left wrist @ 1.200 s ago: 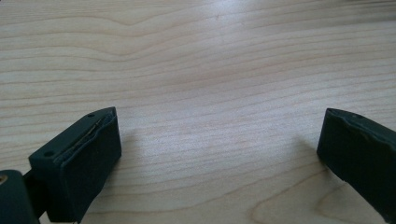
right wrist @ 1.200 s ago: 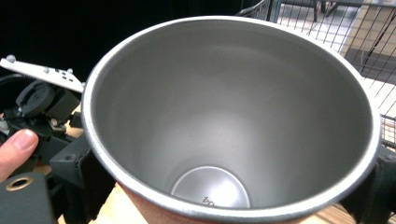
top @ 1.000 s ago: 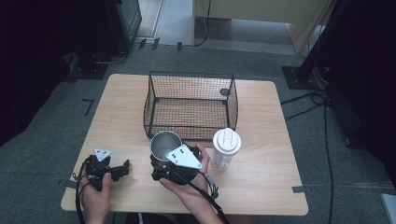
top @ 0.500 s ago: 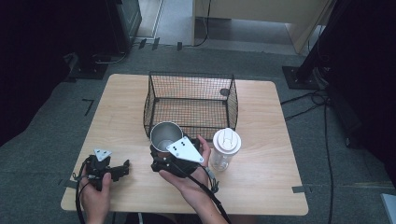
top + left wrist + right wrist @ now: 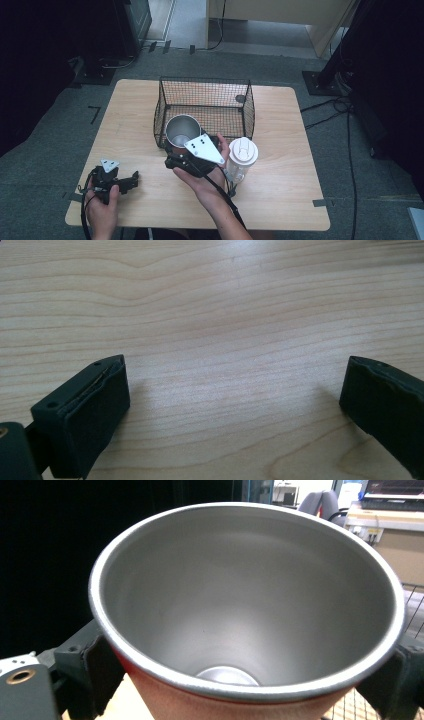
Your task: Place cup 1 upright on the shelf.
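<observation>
From the high view, my right hand-held gripper (image 5: 187,150) holds the steel cup (image 5: 181,131) at the wire basket's (image 5: 205,105) near-left corner. Left hand-held gripper (image 5: 235,405) view: jaws wide over bare bench (image 5: 215,315). Right hand-held gripper view: both jaws clamp the cup's (image 5: 245,595) tapered wall below the rim; rigid, probably light, slick.
</observation>
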A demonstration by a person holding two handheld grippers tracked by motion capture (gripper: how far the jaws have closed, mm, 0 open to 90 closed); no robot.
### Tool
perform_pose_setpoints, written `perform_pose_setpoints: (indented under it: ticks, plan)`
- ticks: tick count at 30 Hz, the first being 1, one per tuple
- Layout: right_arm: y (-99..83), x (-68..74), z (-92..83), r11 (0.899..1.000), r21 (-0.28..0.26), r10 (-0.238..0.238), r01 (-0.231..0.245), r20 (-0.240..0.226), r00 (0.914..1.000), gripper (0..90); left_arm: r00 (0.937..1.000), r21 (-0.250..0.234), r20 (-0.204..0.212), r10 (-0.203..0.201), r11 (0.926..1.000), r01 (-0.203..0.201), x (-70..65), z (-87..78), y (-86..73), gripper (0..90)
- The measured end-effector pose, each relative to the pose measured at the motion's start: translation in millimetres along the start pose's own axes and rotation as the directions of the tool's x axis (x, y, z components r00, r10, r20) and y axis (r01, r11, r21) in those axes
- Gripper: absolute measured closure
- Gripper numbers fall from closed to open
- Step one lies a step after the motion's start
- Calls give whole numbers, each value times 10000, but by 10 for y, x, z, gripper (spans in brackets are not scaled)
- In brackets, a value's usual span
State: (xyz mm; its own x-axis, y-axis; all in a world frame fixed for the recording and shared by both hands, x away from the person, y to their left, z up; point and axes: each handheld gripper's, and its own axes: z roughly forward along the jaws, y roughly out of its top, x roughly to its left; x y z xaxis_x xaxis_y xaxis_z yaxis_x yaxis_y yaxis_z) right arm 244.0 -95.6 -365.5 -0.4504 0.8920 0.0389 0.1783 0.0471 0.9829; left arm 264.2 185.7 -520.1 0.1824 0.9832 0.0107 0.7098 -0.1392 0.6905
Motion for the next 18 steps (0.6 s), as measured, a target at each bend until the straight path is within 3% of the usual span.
perform_pose_setpoints:
  ticks: [18]
  plan:
    - [145,-94,226,9971,-734,-137,175,520,9986,80,10000,6,4,1,10000,-1,0,-1,0,4]
